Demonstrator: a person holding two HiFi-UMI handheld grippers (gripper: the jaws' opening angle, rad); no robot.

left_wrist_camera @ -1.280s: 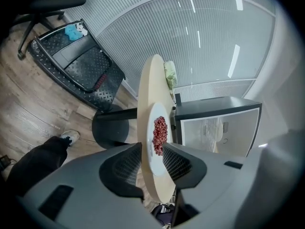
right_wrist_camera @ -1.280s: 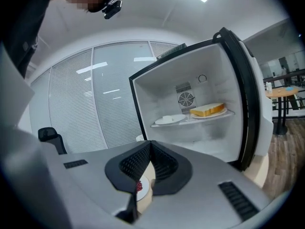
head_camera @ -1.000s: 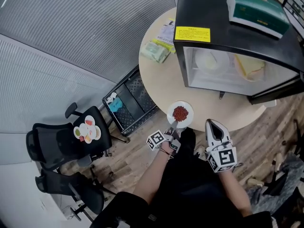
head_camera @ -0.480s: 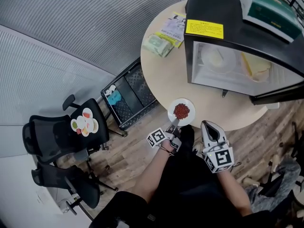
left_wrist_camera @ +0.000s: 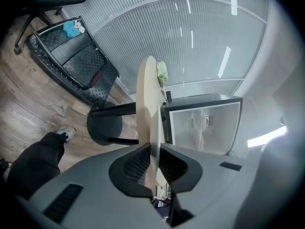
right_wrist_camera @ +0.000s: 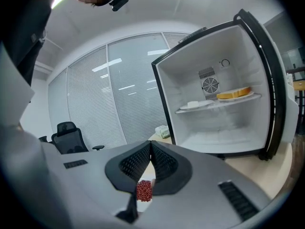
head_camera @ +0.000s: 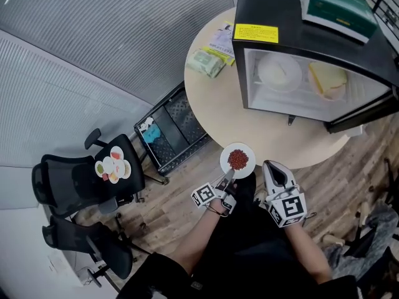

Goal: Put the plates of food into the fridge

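The left claw is closing on the six-o'clock rim of the plate to carry it to the open fridge at one o'clock, while the right claw hangs shut and empty.

Wood-plank floor, glossy black fridge

Fridge on table, two plates on its shelf (side by side), plate of food at table's near edge

Bright, even office light, strip-lamp glare on the glass wall; gripper views bulge, edges vignetted dark.
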